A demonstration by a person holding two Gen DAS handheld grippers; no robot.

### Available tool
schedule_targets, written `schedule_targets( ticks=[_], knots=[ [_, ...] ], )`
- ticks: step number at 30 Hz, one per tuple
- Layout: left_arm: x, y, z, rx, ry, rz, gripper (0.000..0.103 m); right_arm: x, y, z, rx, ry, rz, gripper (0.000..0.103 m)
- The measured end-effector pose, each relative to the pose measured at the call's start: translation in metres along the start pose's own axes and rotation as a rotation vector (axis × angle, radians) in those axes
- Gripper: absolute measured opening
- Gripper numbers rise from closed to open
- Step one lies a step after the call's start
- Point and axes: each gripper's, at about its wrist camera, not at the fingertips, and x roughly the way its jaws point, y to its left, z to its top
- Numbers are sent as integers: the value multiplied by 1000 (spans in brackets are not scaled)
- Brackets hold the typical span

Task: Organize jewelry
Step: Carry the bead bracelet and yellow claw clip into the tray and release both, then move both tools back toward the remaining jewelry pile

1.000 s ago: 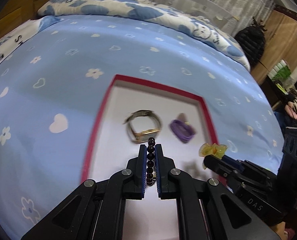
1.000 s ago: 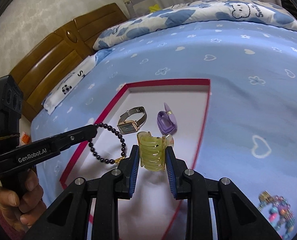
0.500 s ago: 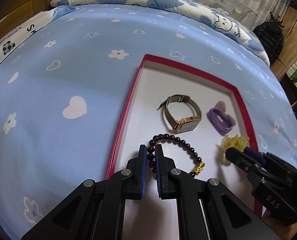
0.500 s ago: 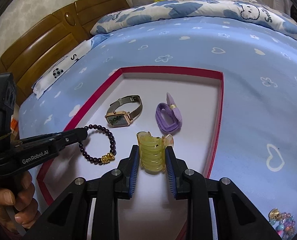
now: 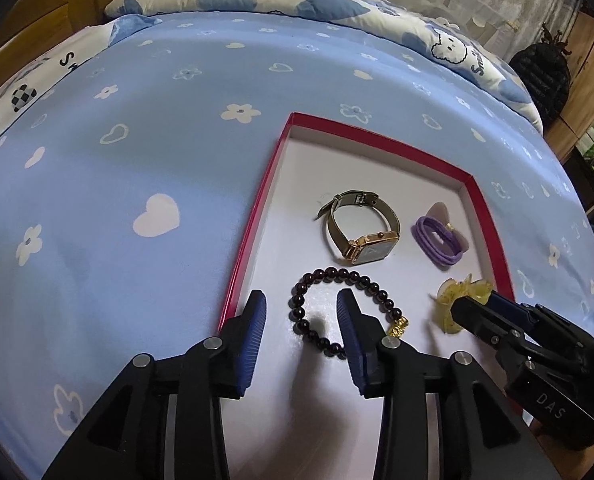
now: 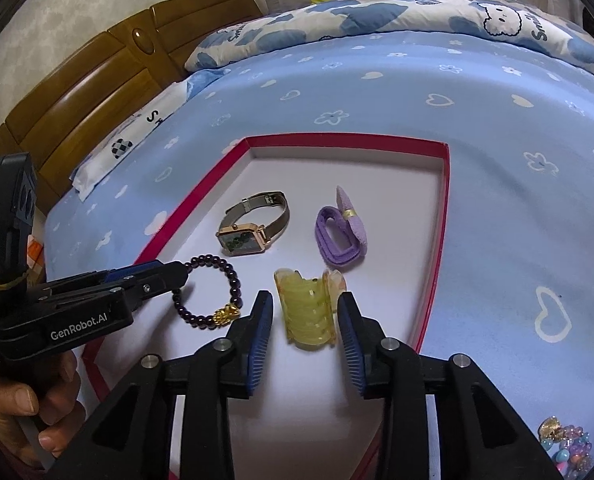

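In the red tray [image 5: 257,216]:
Left gripper [image 5: 300,322]: opening, bead bracelet [image 5: 339,276] released.
Right gripper [image 6: 306,322]: opening, yellow hair claw [image 6: 307,308] released.

Blue flower-and-heart bedsheet [image 5: 145,152]; cloud-print quilt [image 6: 377,16] along far edge; wooden headboard [image 6: 89,96]; black bag [image 5: 543,76].

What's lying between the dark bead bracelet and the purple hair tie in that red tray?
The gold watch sits between the bead bracelet and purple hair tie; both views show it.
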Motion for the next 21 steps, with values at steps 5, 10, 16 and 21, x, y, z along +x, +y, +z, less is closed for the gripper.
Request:
schedule_targets(
  ticks=[5, 10, 16, 21],
  knots=[
    [-21, 2, -5, -28, -26, -26, 51, -22, -3, -3, 25, -34, 13, 41],
    [-46, 1, -15, -48, -57, -62, 63, -59, -8, -9, 53, -105, 25, 46],
    [-75, -7, -33, -54, -83, -114, 74, -106, -23, -23, 104, -182, 15, 50],
    [-91, -23, -46, -15, -85, -141, 75, -142, -36, -39, 148, -231, -9, 52]
  ],
)
